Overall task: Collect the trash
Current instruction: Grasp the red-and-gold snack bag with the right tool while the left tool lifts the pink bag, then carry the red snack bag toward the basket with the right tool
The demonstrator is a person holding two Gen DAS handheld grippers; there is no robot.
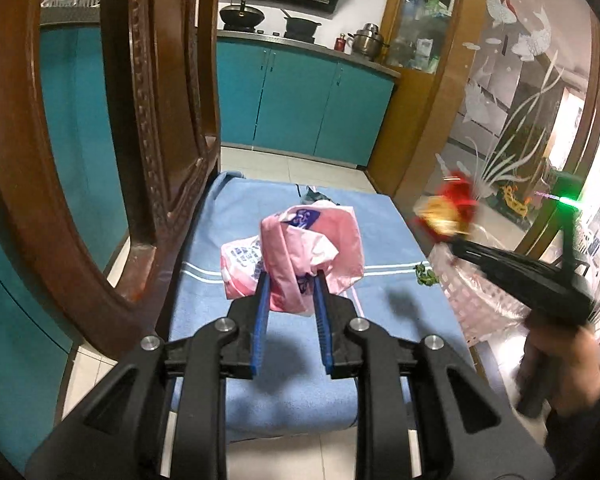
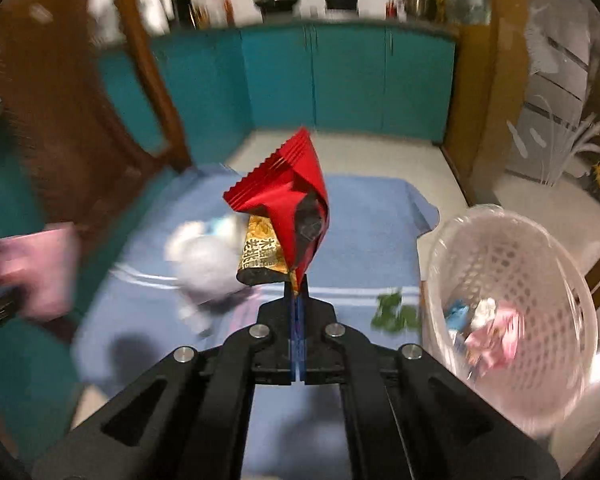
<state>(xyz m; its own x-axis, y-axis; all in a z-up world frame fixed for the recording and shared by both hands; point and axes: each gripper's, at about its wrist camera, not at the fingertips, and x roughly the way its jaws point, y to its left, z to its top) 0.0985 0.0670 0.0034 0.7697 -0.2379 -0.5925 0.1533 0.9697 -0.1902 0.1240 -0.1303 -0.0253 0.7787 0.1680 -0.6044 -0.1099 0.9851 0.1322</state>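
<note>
My left gripper (image 1: 292, 278) is shut on a crumpled pink plastic bag (image 1: 312, 240) and holds it above a blue towel (image 1: 384, 236). A second pink and white wrapper (image 1: 238, 264) lies on the towel behind it. My right gripper (image 2: 297, 280) is shut on a corner of a red and gold snack wrapper (image 2: 284, 204), which stands up above its tips. In the left wrist view that gripper (image 1: 452, 242) and the red wrapper (image 1: 448, 208) hover over a pale pink basket (image 1: 484, 296). On the towel (image 2: 372, 220) lie a blurred white crumpled piece (image 2: 208, 256) and a green scrap (image 2: 396, 312).
The basket (image 2: 540, 256) stands at the towel's right edge with several scraps inside. A carved wooden chair back (image 1: 148, 120) rises at the left. Teal cabinets (image 1: 300, 104) run along the far wall, and a frosted glass door (image 1: 512, 92) is on the right. A hand (image 1: 560, 368) grips the right tool.
</note>
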